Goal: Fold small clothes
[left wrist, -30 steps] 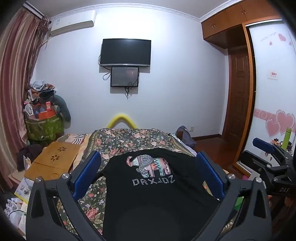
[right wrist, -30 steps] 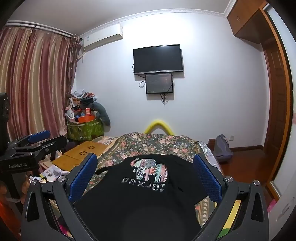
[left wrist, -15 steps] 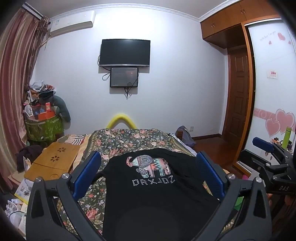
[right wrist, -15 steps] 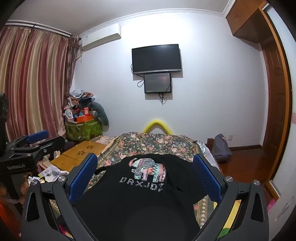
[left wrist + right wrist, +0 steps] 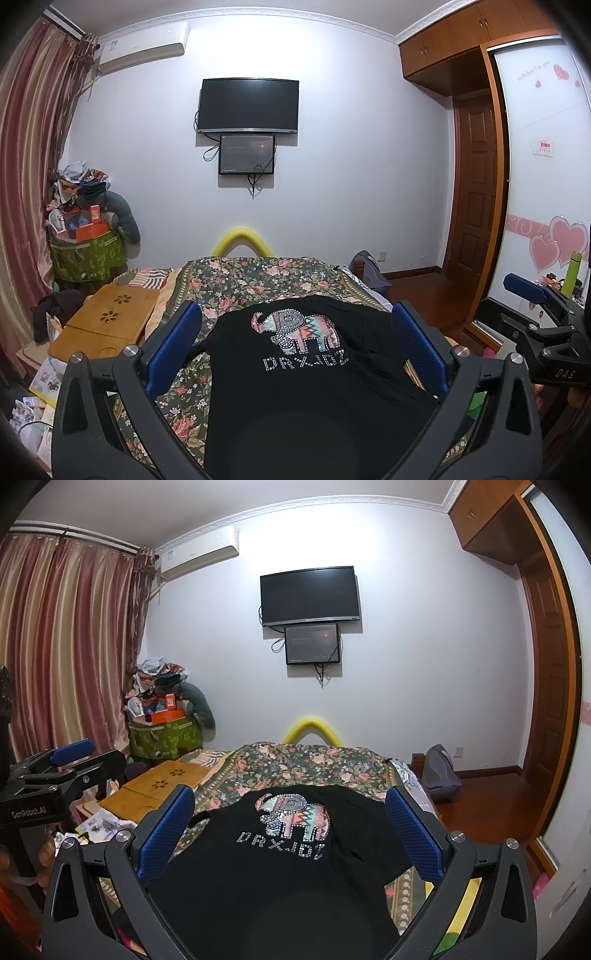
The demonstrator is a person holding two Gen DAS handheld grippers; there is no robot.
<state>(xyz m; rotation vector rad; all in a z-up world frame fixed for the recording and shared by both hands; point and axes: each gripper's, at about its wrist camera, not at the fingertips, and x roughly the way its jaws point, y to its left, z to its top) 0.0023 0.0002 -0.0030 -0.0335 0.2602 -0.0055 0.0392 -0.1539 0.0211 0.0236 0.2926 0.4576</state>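
Bed: a floral-patterned dark bedspread [image 5: 236, 284] carries the garment, its far end toward the wall.
Garment: a black cotton T-shirt with a rhinestone elephant print [image 5: 303, 373] lies flat, face up, long axis running away from both cameras, collar end farthest.
Left gripper [image 5: 295, 350]: blue-padded fingers spread wide, grasping nothing, above the near hem.
Right gripper [image 5: 291, 830]: equally released and empty; neither looks nearer.
Writing: "DRXJDZ" on the shirt; "GenRobot.AI" on the left gripper's body.
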